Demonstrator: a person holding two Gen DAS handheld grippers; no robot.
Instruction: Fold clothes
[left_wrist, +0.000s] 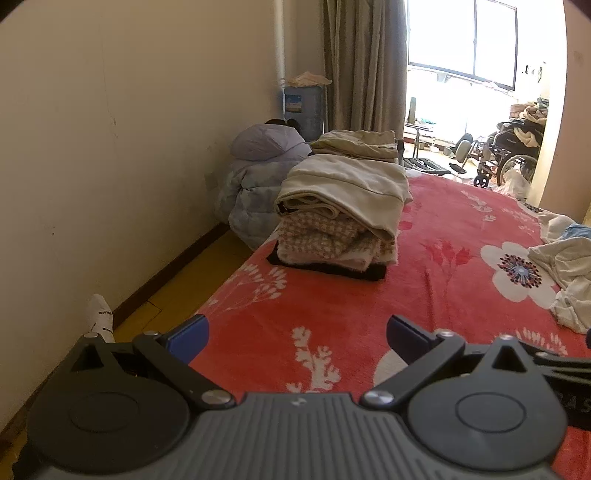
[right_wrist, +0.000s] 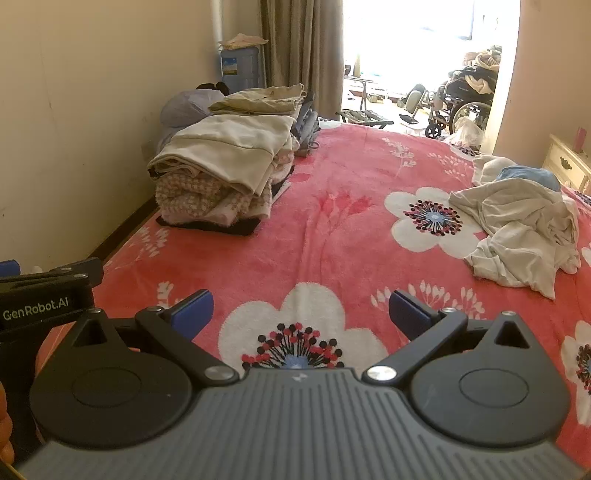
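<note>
Home bedroom, floral red bedspread (right_wrist: 332, 184), curtain (right_wrist: 299, 48), nightstand (right_wrist: 565, 162), wheelchair (right_wrist: 461, 99) beyond doorway

Daylit room, blown-out window (left_wrist: 461, 40) glare at back, sharp focus, fisheye-curved dark corners

Left wrist view: low over the near edge of the red floral blanket (left_wrist: 332, 295), facing along the bed toward the window (left_wrist: 461, 37); the wall (left_wrist: 110, 147) and floor strip fill its left side.
Right wrist view: set further right, low over the blanket (right_wrist: 314, 240), facing the same way.
Nearness: both close to the blanket; the folded stack (left_wrist: 340, 206) lies mid-distance.
Shared: folded stack (right_wrist: 221, 177), crumpled white garment (left_wrist: 565, 273) (right_wrist: 524, 229), curtain (left_wrist: 362, 66) (right_wrist: 299, 44), wheelchair (left_wrist: 509, 147) (right_wrist: 465, 96).
</note>
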